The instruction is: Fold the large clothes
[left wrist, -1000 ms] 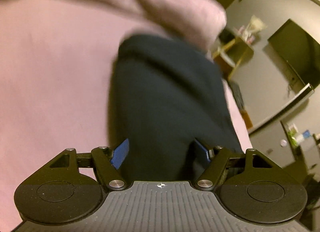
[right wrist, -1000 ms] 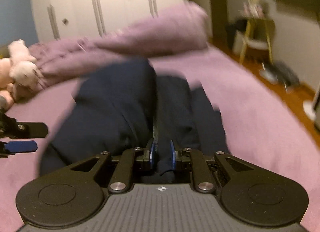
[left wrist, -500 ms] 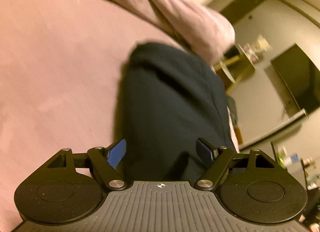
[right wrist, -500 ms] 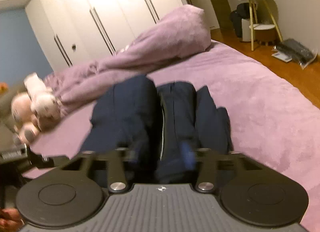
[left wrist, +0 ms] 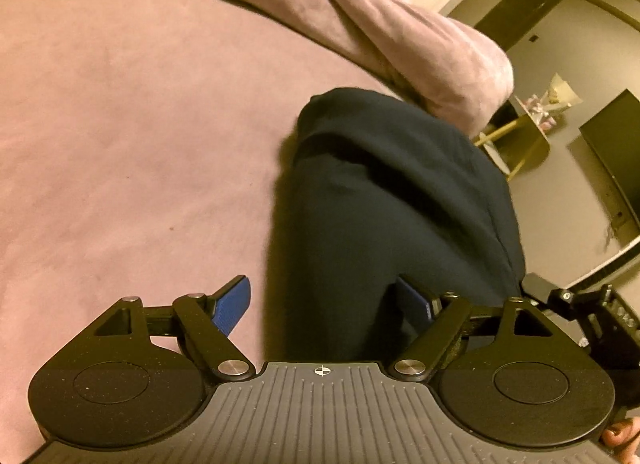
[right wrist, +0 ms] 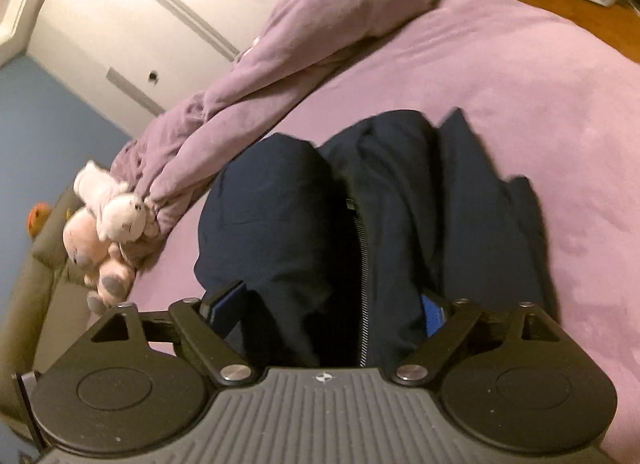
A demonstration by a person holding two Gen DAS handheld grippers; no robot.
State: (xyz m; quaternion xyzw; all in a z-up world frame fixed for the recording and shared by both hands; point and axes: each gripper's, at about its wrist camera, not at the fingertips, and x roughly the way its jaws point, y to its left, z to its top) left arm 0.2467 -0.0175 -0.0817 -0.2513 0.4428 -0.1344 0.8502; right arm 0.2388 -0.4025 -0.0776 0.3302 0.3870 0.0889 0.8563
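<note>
A dark navy zip-up garment (left wrist: 392,191) lies bunched in a long heap on the pink-purple bed (left wrist: 120,123). My left gripper (left wrist: 322,292) hangs over its near end, jaws opening. The left blue pad (left wrist: 234,306) is clear of the cloth over the sheet, and the right pad is partly hidden by fabric. In the right wrist view the same garment (right wrist: 400,191) shows its zipper (right wrist: 363,264) running toward me. My right gripper (right wrist: 332,298) straddles it with jaws opening wide, the cloth lying loose between the pads.
A rumpled purple duvet (right wrist: 300,43) lies along the far side of the bed, with plush toys (right wrist: 112,232) at its left end. Beyond the bed are a yellow side table (left wrist: 516,139), a dark screen (left wrist: 616,151) and white wardrobe doors (right wrist: 180,3).
My right gripper, shut on the garment by the zipper a second ago, has let go and spread wide while rolling. My left gripper has widened slightly and shifted left along the heap.
</note>
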